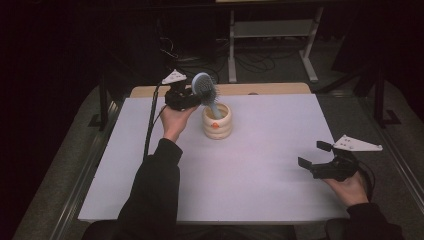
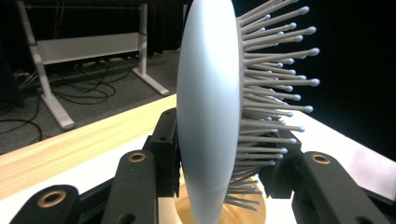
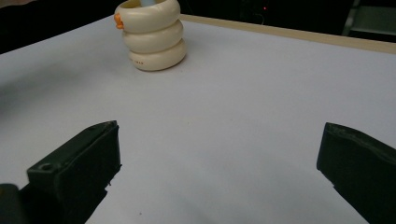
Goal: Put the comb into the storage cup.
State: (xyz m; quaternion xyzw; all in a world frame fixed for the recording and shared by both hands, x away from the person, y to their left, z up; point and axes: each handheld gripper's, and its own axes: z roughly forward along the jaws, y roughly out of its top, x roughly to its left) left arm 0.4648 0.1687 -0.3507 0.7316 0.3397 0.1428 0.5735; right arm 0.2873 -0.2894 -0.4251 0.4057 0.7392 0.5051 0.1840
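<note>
Left tool (image 1: 192,98) pinching pale blue oval bristled hairbrush (image 1: 203,86), handle dipped in cream ribbed ceramic cup (image 1: 217,121) on white tabletop (image 1: 260,150); tilted entry risks tipping cup. Right tool (image 1: 316,155) spread, idle.

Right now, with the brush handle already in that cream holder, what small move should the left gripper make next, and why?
Probably lower a little more, then open. The left gripper is shut on the hairbrush by its head, the handle tip is already inside the ribbed cream holder, and the brush leans, so easing it down before release should keep it from tipping the holder. The right gripper rests open, well apart.
</note>
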